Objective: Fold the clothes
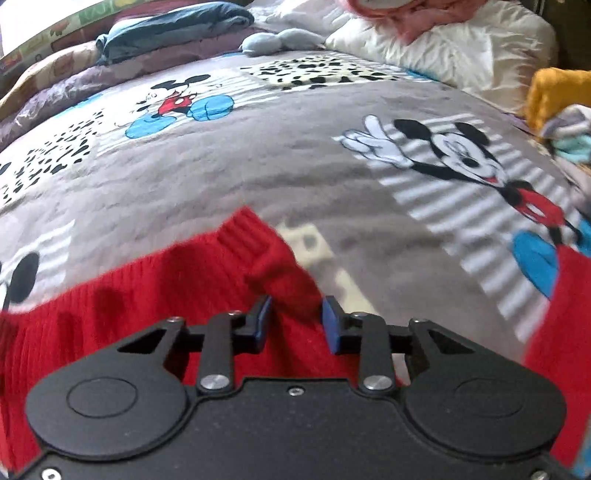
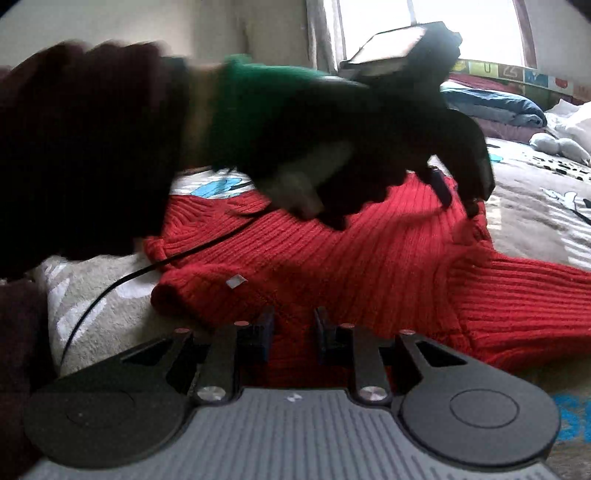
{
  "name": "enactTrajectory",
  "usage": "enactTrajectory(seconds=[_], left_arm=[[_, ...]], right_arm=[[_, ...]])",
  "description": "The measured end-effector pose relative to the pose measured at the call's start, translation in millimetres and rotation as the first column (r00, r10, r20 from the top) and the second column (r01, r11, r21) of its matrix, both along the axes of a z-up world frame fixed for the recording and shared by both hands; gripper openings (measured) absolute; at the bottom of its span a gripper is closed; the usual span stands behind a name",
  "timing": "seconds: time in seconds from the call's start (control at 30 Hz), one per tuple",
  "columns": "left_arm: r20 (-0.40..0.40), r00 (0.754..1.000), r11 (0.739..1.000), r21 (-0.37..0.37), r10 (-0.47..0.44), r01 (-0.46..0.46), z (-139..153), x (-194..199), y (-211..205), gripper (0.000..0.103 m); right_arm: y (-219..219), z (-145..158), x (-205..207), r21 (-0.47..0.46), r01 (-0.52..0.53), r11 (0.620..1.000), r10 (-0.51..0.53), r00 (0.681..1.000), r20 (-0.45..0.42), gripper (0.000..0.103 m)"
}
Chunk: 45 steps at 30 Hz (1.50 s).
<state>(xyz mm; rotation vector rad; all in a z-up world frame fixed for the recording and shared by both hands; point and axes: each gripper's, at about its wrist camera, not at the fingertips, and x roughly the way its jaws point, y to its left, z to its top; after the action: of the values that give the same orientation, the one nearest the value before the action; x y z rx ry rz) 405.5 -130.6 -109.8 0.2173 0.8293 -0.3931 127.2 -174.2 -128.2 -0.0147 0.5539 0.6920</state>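
A red ribbed sweater (image 2: 369,258) lies spread on a grey cartoon-mouse bedspread (image 1: 258,166). In the left wrist view one sleeve cuff (image 1: 266,254) runs down between the blue pads (image 1: 263,317) of my left gripper (image 1: 297,321), which is shut on it. From the right wrist view, that left gripper (image 2: 458,199) hangs over the sweater's far edge, held by a gloved hand with a green cuff (image 2: 258,85) and a dark sleeve (image 2: 74,147). My right gripper (image 2: 293,332) sits low at the sweater's near edge, jaws narrow, with red knit pinched between them.
Folded blue clothes (image 1: 177,26) and a pale blue soft thing (image 1: 280,40) lie at the bed's far side. A white quilt (image 1: 461,48), a pink item (image 1: 406,18) and a yellow garment (image 1: 554,92) lie far right. A black cable (image 2: 129,277) crosses the sweater.
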Motion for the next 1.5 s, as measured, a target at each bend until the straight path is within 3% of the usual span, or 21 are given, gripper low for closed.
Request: enactTrajectory(seconds=[0.13,0.37,0.5,0.63,0.8,0.93,1.07,1.23,1.37,1.4,1.5], left_arm=[[-0.016,0.999,0.999,0.003,0.039,-0.039,-2,31,-8,0.028],[-0.077,0.992,0.992,-0.072,0.101,-0.107,1,69,-6,0.028],[-0.072,0.988,0.959,-0.239,0.137,-0.150,30,68,19,0.028],[-0.019,0.981,0.934,-0.301,0.194,-0.191,58,44,76,0.028],[0.024,0.950,0.912,-0.287,0.313,-0.293,64,4,162,0.028],[0.025,0.925,0.891,-0.278,0.379,-0.358,54,-24,215,0.028],[0.019,0.938,0.917,-0.217,0.347,-0.335,34,-32,219,0.028],[-0.011,0.947,0.922,-0.224,0.321,-0.315,9,-7,215,0.028],[-0.069,0.910,0.877,-0.245,0.410,-0.413,0,30,227,0.021],[-0.084,0.896,0.861,-0.251,0.436,-0.443,0,39,230,0.015],[-0.113,0.854,0.812,-0.267,0.508,-0.519,0,54,240,0.014]], right_arm=[[-1,0,-1,0.010,-0.001,1.000,0.001,1.000,-0.007,0.025],[-3,0,-7,0.027,-0.003,1.000,0.004,1.000,-0.021,0.026],[0,-4,-1,0.029,-0.004,1.000,0.005,1.000,-0.023,0.026],[-1,-3,-1,0.028,-0.004,1.000,0.004,1.000,-0.022,0.026],[-2,-2,-2,0.031,-0.001,1.000,0.002,1.000,-0.024,0.026],[-1,-1,-3,0.032,0.001,0.999,0.000,1.000,-0.024,0.026],[-1,-2,-2,0.037,0.001,0.999,0.000,1.000,-0.026,0.026],[-5,-3,0,0.051,0.002,0.999,0.000,0.999,-0.033,0.026],[-7,-4,2,0.064,0.001,0.998,0.001,0.999,-0.042,0.026],[-7,-4,3,0.068,0.001,0.998,0.002,0.999,-0.045,0.026],[-10,-4,5,0.087,0.001,0.996,0.004,0.998,-0.059,0.026]])
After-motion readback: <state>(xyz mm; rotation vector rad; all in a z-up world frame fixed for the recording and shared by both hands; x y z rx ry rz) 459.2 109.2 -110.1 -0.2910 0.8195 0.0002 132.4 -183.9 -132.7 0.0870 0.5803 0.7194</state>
